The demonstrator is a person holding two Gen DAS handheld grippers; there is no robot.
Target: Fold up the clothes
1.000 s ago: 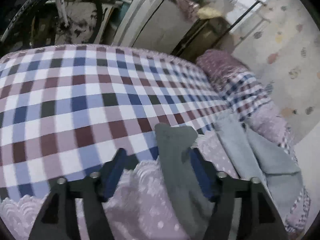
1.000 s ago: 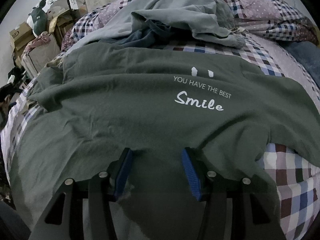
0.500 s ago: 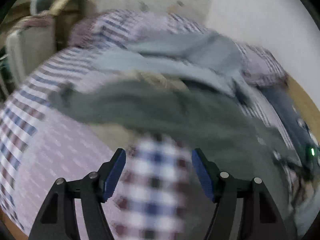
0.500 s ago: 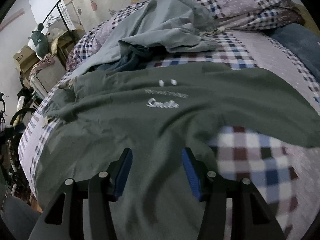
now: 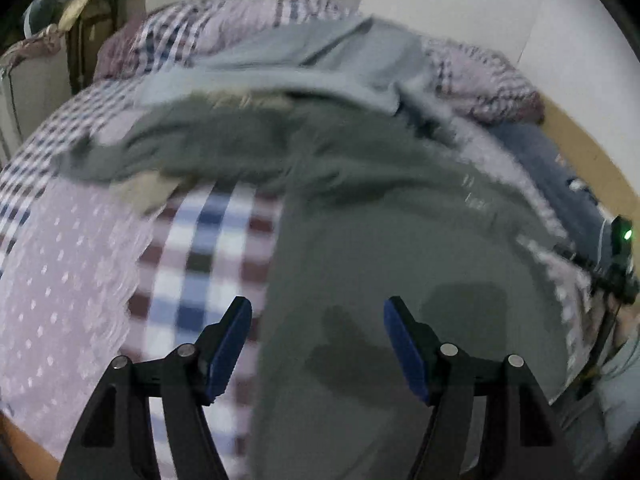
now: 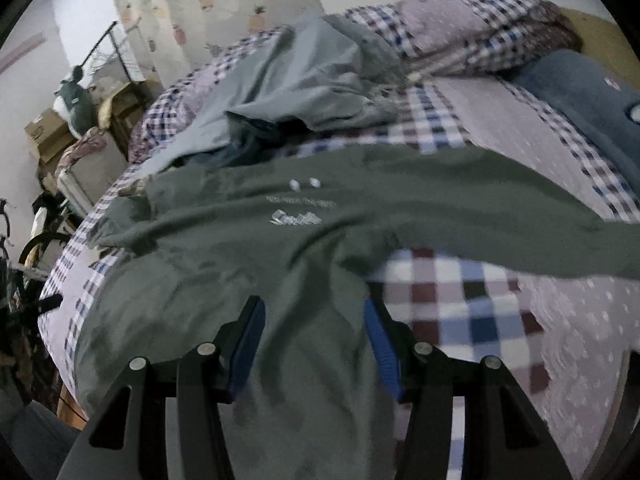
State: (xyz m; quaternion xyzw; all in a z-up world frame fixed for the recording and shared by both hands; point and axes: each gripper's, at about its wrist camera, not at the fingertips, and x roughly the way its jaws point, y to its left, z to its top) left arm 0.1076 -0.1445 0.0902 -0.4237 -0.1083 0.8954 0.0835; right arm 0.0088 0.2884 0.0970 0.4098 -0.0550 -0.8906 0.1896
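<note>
Your left wrist view is smeared with blur, but it shows things the other view does not: at the far right edge a dark device with a green light (image 5: 624, 236), and a tan strip of bed frame (image 5: 588, 156) behind a folded blue garment (image 5: 560, 184). Your right wrist view alone shows the cluttered left side of the room: a bicycle wheel (image 6: 36, 248), cardboard boxes (image 6: 48, 136) and a plush toy (image 6: 76, 104), plus the white print (image 6: 298, 210) on the shirt (its small lettering is too blurred to read).

The dark green T-shirt (image 6: 248, 264) lies spread face up on the checked bedspread (image 6: 460, 300). Its long axis runs from the hem near your grippers away toward the grey-blue clothes pile (image 6: 292, 88) at the far side. One sleeve reaches left toward the bed edge, the other stretches right across the checks.

Your left gripper (image 5: 318, 344) is released, jaws wide apart, with nothing between them; it hangs over the shirt's left edge, where green cloth meets bedspread. Your right gripper (image 6: 316, 348) is also spread and empty, above the shirt's lower body. Whether either one touches the cloth, you cannot tell from these views.
</note>
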